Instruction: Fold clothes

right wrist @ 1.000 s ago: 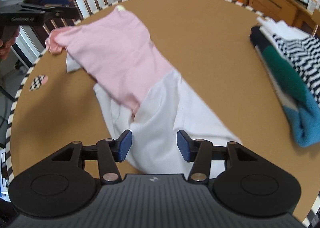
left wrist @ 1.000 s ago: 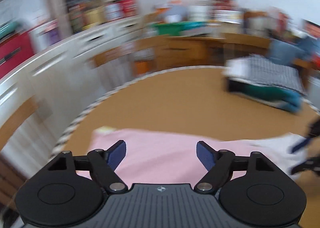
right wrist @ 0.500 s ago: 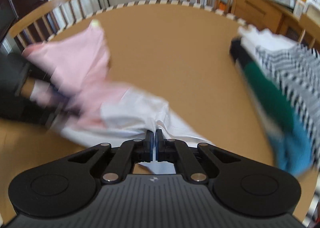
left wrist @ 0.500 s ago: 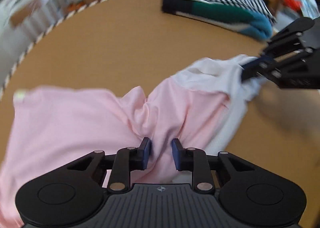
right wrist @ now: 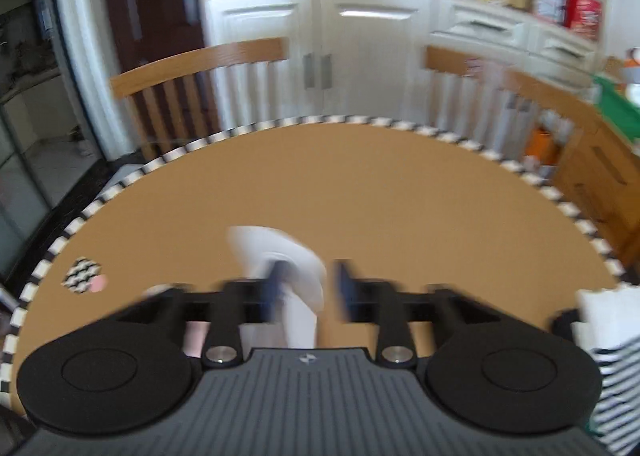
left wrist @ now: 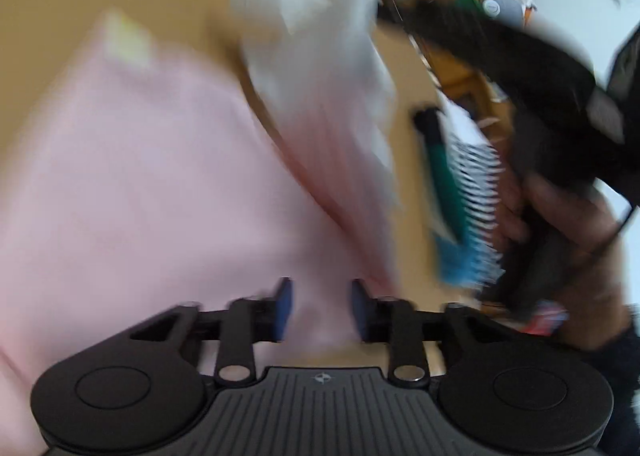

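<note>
The left gripper is opening over the pink shirt on the table, cloth between its jaws but the pads clear of it. The right gripper is opening too, the shirt's white end loose between its jaws; a folded pile lies nearby.

A round brown table with a checkered rim is seen. A pink and white garment is spread on it under the left gripper's fingers; folded striped clothes are stacked to the right of the right gripper.
</note>
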`<act>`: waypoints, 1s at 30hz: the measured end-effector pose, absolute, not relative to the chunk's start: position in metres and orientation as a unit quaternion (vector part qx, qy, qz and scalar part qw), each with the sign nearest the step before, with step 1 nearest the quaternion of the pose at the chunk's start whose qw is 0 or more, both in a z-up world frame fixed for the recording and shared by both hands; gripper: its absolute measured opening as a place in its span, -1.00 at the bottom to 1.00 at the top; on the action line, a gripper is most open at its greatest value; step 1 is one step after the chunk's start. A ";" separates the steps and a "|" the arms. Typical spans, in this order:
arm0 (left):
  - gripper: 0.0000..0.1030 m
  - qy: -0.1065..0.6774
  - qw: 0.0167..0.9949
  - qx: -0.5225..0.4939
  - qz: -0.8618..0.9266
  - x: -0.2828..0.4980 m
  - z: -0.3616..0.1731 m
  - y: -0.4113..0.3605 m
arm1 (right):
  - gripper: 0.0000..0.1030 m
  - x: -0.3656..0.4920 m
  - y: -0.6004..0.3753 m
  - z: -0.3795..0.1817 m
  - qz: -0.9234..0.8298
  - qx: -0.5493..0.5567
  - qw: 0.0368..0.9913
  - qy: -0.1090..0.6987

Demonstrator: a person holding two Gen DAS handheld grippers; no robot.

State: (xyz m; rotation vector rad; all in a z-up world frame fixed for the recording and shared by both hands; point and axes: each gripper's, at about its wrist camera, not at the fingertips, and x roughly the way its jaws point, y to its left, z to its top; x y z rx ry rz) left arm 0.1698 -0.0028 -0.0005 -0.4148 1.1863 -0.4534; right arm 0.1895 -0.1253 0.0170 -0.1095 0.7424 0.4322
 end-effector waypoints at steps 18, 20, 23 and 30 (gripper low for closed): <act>-0.49 0.473 0.853 0.151 -0.161 0.202 -0.054 0.040 | -0.10 0.094 -0.244 -0.095 0.112 0.161 0.860 0.471; -0.88 0.468 0.857 0.159 -0.147 0.195 -0.055 0.042 | -0.11 0.110 -0.237 -0.101 0.118 0.172 0.856 0.473; -0.88 0.474 0.860 0.149 -0.120 0.179 -0.063 0.054 | -0.95 0.131 -0.223 -0.105 0.166 0.198 0.845 0.469; -0.89 0.508 0.854 0.110 -0.007 0.112 -0.050 0.143 | -0.98 0.167 -0.225 -0.020 0.170 0.117 0.889 0.409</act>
